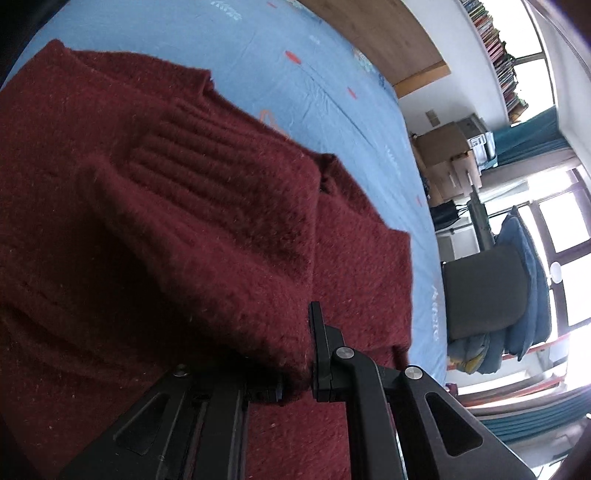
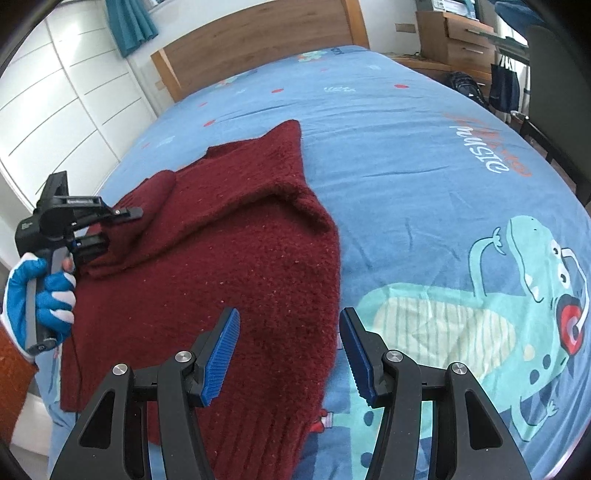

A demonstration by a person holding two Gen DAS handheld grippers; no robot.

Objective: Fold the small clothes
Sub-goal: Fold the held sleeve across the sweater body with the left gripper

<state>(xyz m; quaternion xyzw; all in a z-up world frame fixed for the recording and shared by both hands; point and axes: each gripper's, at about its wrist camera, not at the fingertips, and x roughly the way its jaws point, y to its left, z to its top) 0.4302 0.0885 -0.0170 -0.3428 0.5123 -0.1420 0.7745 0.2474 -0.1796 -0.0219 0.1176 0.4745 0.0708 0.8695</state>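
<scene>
A dark red knitted sweater (image 1: pixel 184 221) lies on the blue bed sheet (image 1: pixel 295 74), one ribbed part folded over its body. My left gripper (image 1: pixel 299 369) is shut on a thick fold of it; only one black finger (image 1: pixel 321 347) shows, the other is buried in the wool. In the right wrist view the sweater (image 2: pixel 240 258) spreads across the left of the bed. The left gripper (image 2: pixel 107 229), held by a blue and white gloved hand (image 2: pixel 51 299), pinches its left edge. My right gripper (image 2: pixel 289 317) hangs open over the sweater's lower right edge, nothing between its blue pads (image 2: pixel 221 354).
The sheet (image 2: pixel 406 166) has a printed dinosaur (image 2: pixel 517 295) at the right. A wooden headboard (image 2: pixel 258 33) stands at the far end, white wardrobe doors (image 2: pixel 55 92) at the left. A dark chair (image 1: pixel 484 291), blue pillows (image 1: pixel 524 280) and wooden drawers (image 2: pixel 454 37) stand beside the bed.
</scene>
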